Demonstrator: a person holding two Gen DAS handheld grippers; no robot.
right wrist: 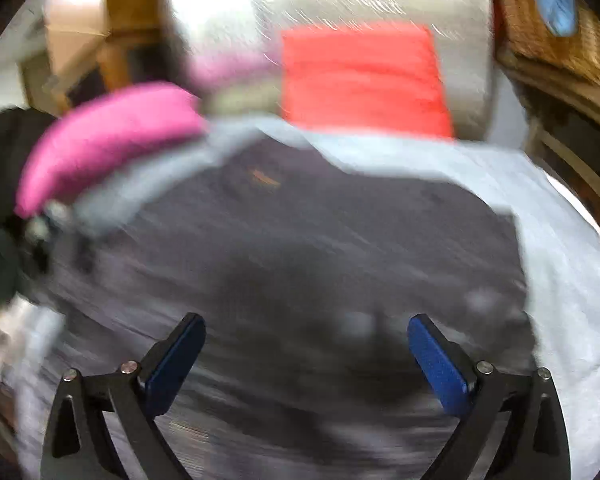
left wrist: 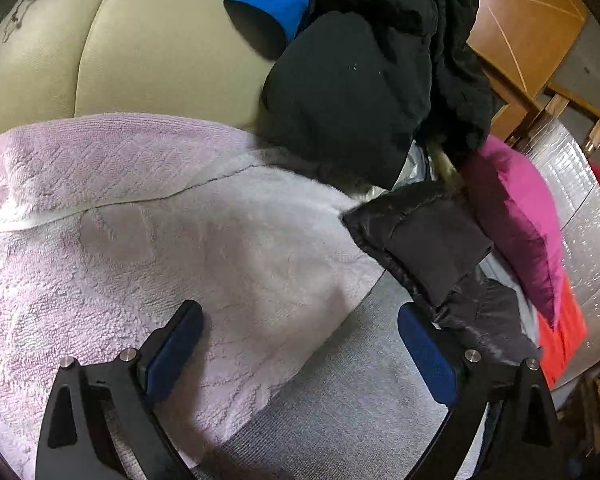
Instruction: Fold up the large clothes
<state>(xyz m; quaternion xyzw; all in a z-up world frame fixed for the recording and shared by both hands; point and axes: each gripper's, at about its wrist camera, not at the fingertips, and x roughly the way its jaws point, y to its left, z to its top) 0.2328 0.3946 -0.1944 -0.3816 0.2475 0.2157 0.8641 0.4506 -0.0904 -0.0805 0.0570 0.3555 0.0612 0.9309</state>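
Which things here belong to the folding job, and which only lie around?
For the job:
- pale pink towel
- dark puffer jacket
- black garment

Lying around:
- magenta cushion
- red cushion
- wooden chair

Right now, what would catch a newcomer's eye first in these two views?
In the left wrist view, a pale pink terry towel fills the foreground, spread over a cream leather cushion, with a heap of black clothing behind it. In the blurred right wrist view, a bright orange-red folded cloth and a magenta cushion stand out beyond a dark grey garment.
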